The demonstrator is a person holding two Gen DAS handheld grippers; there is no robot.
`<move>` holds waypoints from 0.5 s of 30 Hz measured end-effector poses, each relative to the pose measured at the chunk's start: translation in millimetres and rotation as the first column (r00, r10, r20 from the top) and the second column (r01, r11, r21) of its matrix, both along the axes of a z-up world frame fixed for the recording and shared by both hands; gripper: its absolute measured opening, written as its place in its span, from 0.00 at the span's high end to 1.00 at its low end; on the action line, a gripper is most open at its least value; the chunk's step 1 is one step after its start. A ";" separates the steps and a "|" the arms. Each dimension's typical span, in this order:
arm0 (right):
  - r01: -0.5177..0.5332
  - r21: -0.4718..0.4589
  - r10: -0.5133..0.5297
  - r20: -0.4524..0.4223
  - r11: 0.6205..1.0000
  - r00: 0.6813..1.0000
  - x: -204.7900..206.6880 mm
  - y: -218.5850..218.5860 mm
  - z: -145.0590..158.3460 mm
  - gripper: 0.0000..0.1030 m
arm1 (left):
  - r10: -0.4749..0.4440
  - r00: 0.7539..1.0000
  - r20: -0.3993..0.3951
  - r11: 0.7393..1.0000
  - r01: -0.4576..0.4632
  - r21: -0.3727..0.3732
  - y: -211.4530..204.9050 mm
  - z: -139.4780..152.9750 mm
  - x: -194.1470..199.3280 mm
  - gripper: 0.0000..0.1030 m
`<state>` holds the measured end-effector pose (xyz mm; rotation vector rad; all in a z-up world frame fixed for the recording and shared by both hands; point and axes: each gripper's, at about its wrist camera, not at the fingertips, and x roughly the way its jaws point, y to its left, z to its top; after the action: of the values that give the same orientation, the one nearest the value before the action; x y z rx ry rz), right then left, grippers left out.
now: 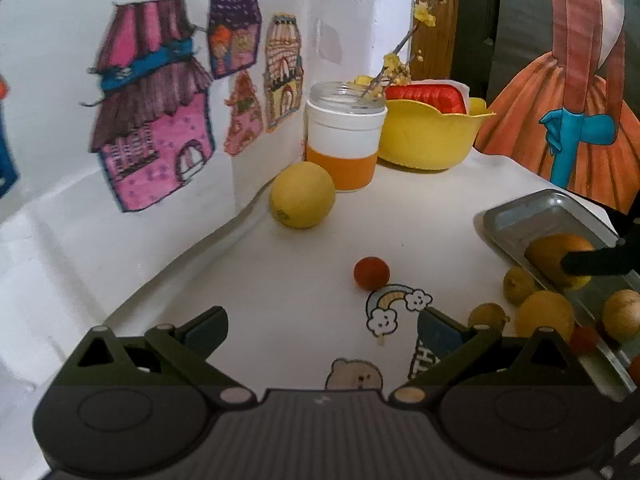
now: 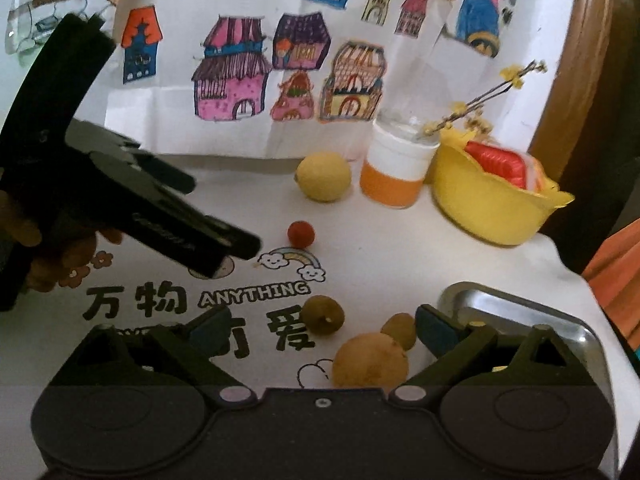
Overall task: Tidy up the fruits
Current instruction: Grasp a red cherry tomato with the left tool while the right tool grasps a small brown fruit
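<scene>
White table (image 2: 400,256), printed with cartoon motifs, walled by drawings at 12 and 9 o'clock. Metal tray (image 2: 520,312) at 3 o'clock, near the table's right edge, one orange fruit (image 1: 560,256) already inside. Yellow bowl (image 2: 492,208) and jar (image 2: 394,176) in the far corner. Left hand-held gripper (image 1: 322,326) released, empty; right hand-held gripper (image 2: 322,326) likewise spread, empty. Large lemon (image 1: 302,195) at 12 o'clock beside the jar. Yellow round fruit (image 2: 370,360) just ahead between the right jaws at 1 o'clock, likely the nearer pick; tray immediately at 3 o'clock. Small brown fruits (image 2: 322,314) close by. Red berry (image 1: 371,273) isolated at 12 o'clock of the left gripper, open room all round.
</scene>
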<state>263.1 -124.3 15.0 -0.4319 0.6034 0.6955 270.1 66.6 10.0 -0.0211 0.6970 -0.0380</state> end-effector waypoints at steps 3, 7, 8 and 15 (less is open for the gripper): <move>-0.023 -0.021 0.023 -0.001 1.000 1.000 5.1 5.6 -6.2 0.14 | -0.007 1.000 -0.004 1.000 0.007 -0.006 -2.4 -4.1 8.5 0.00; -0.040 -0.043 0.041 0.019 0.998 0.999 9.0 11.5 -10.8 0.20 | -0.013 1.000 0.004 1.000 0.013 -0.014 -5.1 -7.0 16.8 0.00; -0.043 -0.048 0.045 0.024 0.998 0.999 9.9 12.7 -11.8 0.24 | -0.016 1.000 0.007 1.000 0.016 -0.014 -5.9 -7.6 18.4 0.00; -0.059 -0.079 0.060 0.019 0.995 0.998 18.8 17.4 -18.9 0.44 | -0.053 0.998 0.014 0.998 0.053 -0.024 -10.3 -10.2 33.8 0.06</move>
<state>281.9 -106.8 -3.9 -0.5309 0.6006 0.7249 303.9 56.4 -0.2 -0.0256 0.6835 -0.0975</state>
